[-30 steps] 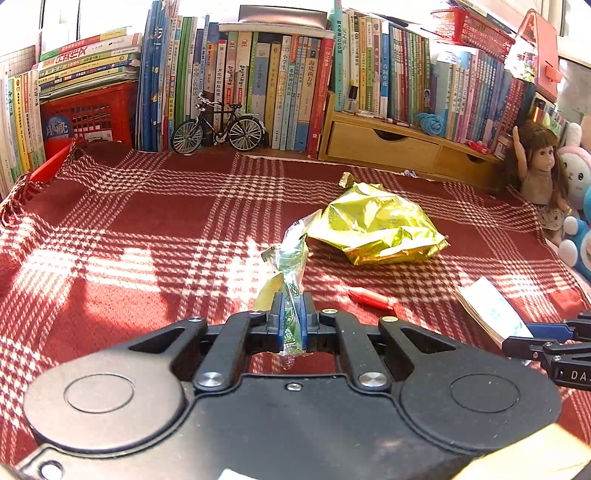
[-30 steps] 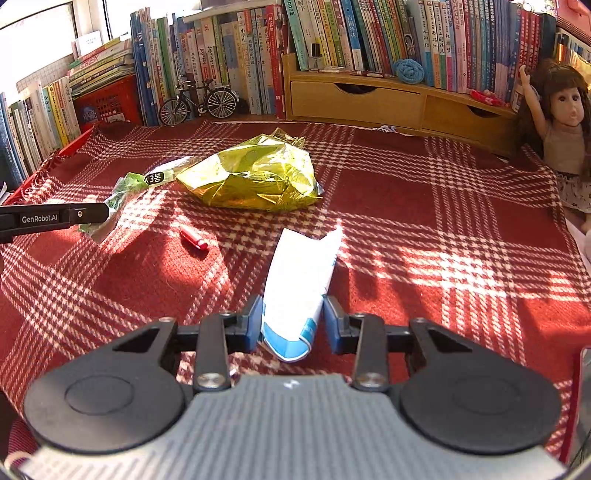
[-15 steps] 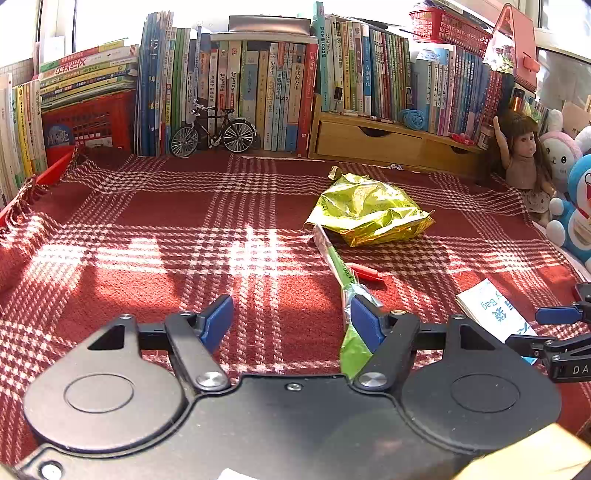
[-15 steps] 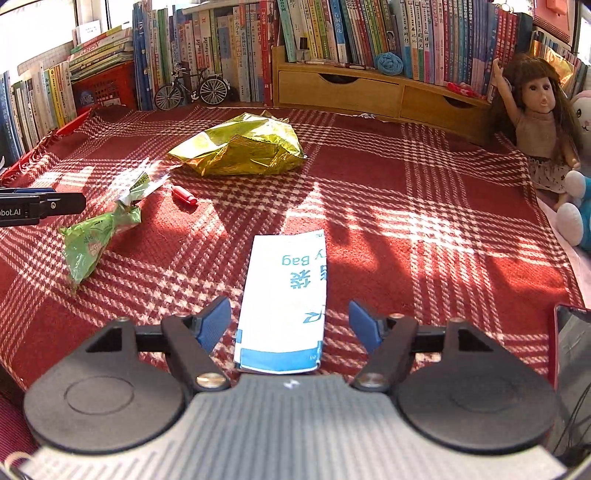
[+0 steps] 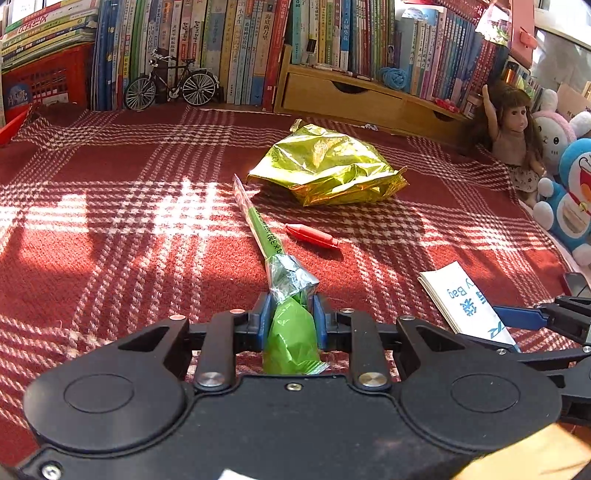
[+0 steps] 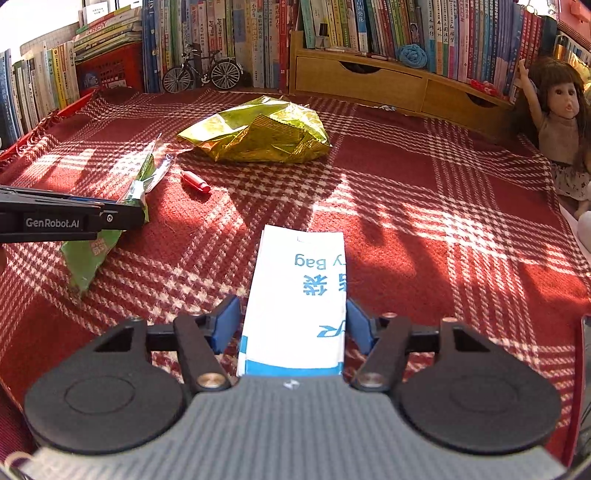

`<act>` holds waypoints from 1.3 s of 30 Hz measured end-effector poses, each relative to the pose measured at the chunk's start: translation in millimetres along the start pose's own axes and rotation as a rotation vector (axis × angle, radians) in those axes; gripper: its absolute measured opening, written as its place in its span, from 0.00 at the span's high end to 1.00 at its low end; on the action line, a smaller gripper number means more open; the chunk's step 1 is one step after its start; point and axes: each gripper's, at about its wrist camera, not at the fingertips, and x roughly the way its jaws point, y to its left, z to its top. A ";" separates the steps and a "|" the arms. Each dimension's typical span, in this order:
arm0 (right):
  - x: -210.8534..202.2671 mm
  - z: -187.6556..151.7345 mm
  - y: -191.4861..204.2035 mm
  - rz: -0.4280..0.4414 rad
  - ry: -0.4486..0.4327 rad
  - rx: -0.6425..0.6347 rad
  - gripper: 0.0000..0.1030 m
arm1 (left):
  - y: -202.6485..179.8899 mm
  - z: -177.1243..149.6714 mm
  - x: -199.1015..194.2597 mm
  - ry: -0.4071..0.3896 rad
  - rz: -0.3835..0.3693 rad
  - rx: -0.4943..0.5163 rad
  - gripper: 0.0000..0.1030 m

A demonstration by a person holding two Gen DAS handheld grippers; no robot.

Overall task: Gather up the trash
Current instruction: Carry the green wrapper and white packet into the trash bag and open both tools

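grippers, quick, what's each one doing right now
left gripper: has been closing, now shut on the green wrapper.
right gripper: has been closing around the white bag, cannot tell if gripped.

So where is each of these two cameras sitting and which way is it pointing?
Left wrist: on the left gripper, looking forward and down over the red plaid cloth; its pads squeeze the green wrapper; the right gripper shows at right.
Right wrist: on the right gripper, facing likewise; the white bag lies between its pads, the left one clear of it.
Shared: gold foil bag, red pen, bookshelf.
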 end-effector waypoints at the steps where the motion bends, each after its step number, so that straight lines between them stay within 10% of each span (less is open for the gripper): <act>1: -3.4 0.1 0.1 0.002 -0.008 -0.003 0.45 | 0.4 -1.3 -3.0 -0.007 -0.015 0.000 0.78; 19: -88.9 -24.2 10.7 0.110 -0.073 0.027 0.59 | -6.6 -39.1 -116.5 -0.090 -0.063 0.049 0.78; 39: -136.8 -141.8 67.7 0.295 0.044 0.028 0.58 | 4.0 -225.9 -208.9 0.059 -0.090 0.041 0.78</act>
